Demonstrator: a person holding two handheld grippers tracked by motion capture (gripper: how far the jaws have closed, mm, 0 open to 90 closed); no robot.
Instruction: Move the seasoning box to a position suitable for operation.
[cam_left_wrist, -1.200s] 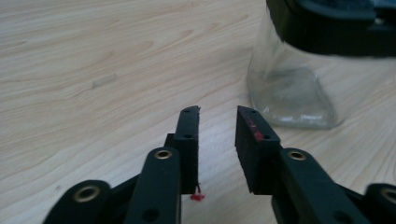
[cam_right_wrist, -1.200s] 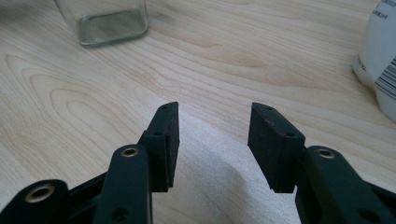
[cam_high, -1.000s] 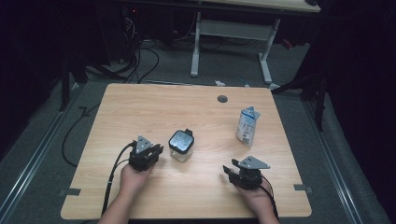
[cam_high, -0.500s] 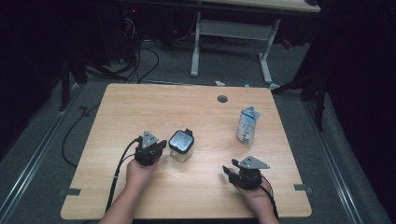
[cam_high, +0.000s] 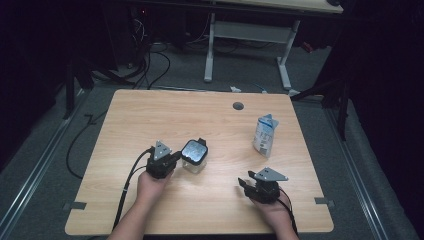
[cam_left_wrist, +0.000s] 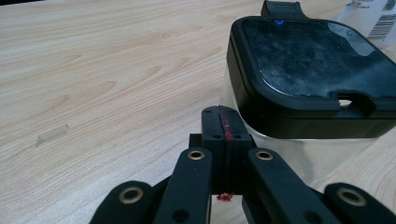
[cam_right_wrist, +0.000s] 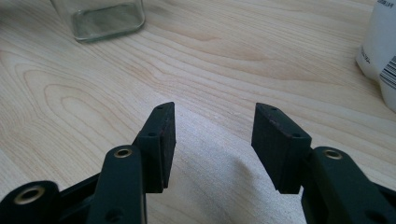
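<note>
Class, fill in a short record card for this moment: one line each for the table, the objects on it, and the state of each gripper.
Table: light wood table, with a round hole near its far edge
Container: clear square container, black lid on, standing mid-table
Carton: white carton, upright at the right
Left gripper: fingers shut, empty, tip close beside the container
Right gripper: fingers open, empty, low over bare wood

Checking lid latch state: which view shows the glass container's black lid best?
Left gripper view: the black lid is close, its notch and tab visible. High view shows it small. Right gripper view shows the container's glass base.
</note>
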